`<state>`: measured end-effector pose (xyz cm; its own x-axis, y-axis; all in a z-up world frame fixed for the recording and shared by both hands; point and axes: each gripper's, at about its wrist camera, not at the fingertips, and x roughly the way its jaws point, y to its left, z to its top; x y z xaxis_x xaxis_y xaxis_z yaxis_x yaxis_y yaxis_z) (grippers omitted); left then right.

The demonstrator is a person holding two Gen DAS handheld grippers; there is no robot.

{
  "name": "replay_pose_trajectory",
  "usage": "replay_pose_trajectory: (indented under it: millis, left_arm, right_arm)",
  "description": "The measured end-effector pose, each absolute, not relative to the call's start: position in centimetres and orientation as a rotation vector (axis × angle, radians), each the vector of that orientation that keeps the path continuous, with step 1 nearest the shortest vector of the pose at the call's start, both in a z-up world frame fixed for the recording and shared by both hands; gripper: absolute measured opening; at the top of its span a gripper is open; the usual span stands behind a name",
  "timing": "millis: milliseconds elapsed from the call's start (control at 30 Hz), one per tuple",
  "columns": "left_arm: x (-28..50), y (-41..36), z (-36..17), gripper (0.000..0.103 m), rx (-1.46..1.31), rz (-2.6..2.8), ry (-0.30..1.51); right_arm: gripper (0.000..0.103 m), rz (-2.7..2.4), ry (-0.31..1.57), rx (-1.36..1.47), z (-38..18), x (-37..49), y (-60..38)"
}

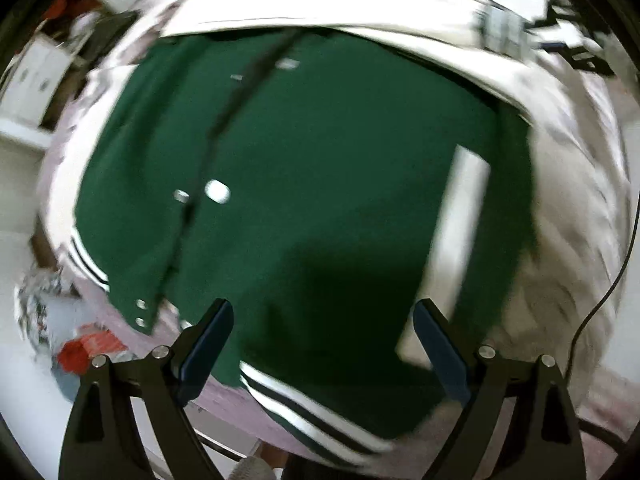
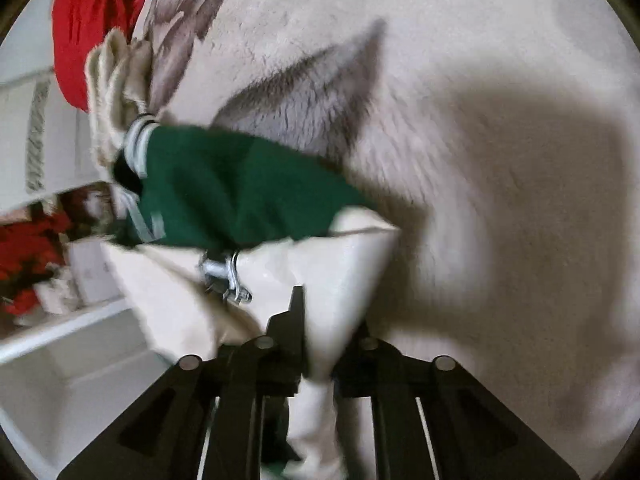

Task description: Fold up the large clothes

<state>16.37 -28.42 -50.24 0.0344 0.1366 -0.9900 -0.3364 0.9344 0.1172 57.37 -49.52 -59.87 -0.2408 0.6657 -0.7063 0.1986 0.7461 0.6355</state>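
A green varsity jacket (image 1: 320,160) with white sleeves lies spread on a pale blanket (image 1: 568,220); snaps run down its front and striped ribbing edges its hem (image 1: 304,404). One white sleeve (image 1: 320,12) lies across its top edge. My left gripper (image 1: 322,332) hangs open right above the lower part of the green body, with nothing between its fingers. In the right wrist view, my right gripper (image 2: 326,332) is shut on a white sleeve (image 2: 332,272), the cloth bunched between the fingers. A green part of the jacket (image 2: 240,188) with a striped cuff (image 2: 138,140) drapes beyond it.
The fluffy white blanket (image 2: 460,80) with a grey leaf print fills the right wrist view. A red cloth (image 2: 92,12) and a cream knit piece (image 2: 112,92) lie at its far left. White shelving (image 2: 60,340) stands beside the bed. A black cable (image 1: 600,300) runs along the right.
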Motion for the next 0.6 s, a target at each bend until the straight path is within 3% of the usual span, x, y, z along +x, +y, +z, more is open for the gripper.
replay_pose_trajectory:
  millis: [167,300,333,367,400,467,600]
  left_arm:
    - [13.2,-33.8,-52.2,0.092,-0.083,0.174,1.558]
    - [12.4,-36.6,-56.0,0.092,0.044,0.168,1.607]
    - [12.4,-37.0,-57.0,0.086,0.061,0.163,1.604]
    - [12.4,-37.4,-57.8,0.052,0.096,0.177,1.580]
    - [12.4,-37.6,-58.3,0.035,0.146,0.204,1.559]
    - [12.2,-37.5,-58.5,0.021,0.148,0.216,1.511]
    - [10.7,-38.3,-57.1,0.018,0.176,0.219,1.445]
  right_arm:
    - [0.054,0.513,1.843,0.522,-56.4,51.5,-56.4]
    - [0.057,0.489,1.876,0.435,-55.4,45.6,-62.4]
    - [0.057,0.484,1.879,0.431,-55.6,44.4,-63.6]
    - [0.057,0.479,1.884,0.445,-55.7,43.3,-64.5]
    - [0.057,0.472,1.888,0.473,-56.1,42.3,-65.5]
    - [0.057,0.443,1.898,0.510,-56.9,40.6,-67.5]
    - [0.057,0.399,1.911,0.532,-58.6,39.8,-67.6]
